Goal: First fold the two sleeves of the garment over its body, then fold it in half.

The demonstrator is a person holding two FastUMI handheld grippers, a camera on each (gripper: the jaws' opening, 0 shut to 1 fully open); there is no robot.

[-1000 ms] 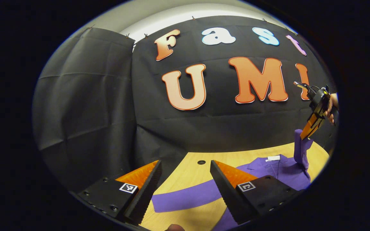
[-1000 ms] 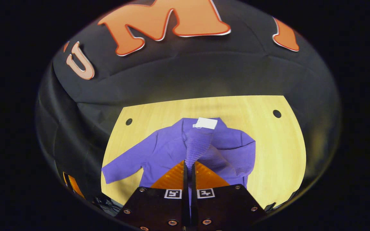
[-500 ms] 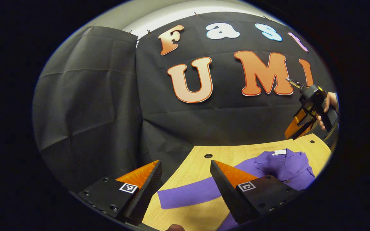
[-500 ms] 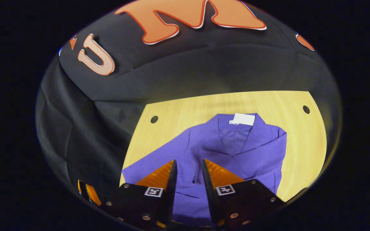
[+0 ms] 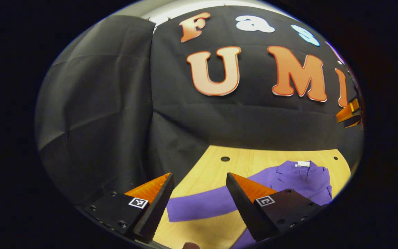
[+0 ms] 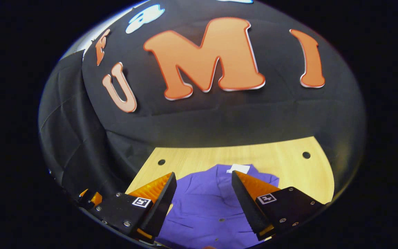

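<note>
- Left tool (image 5: 199, 193) is hanging wide apart and empty above the counter (image 5: 212, 166), at the near-left end of the garment (image 5: 302, 178).
- The purple garment is lying on the wooden counter with its collar and white tag (image 5: 303, 163) toward the far side. Its left sleeve (image 5: 202, 205) is stretching out flat across the counter, passing right under the left tool, not yet folded.
- In the right gripper view, the right tool (image 6: 204, 193) is hovering wide apart, holding nothing, over the garment's body (image 6: 206, 207). The right side looks already laid over the body, though I can't make out the sleeve edge clearly.
- Judged step: first sleeve done, second (left) sleeve in hand.
- Next move calls for dropping the left tool onto the sleeve near the cuff, pinching a single layer off the counter, lifting, and carrying it right across the body without dragging the whole garment.
- Right tool could pin the body while that happens.
</note>
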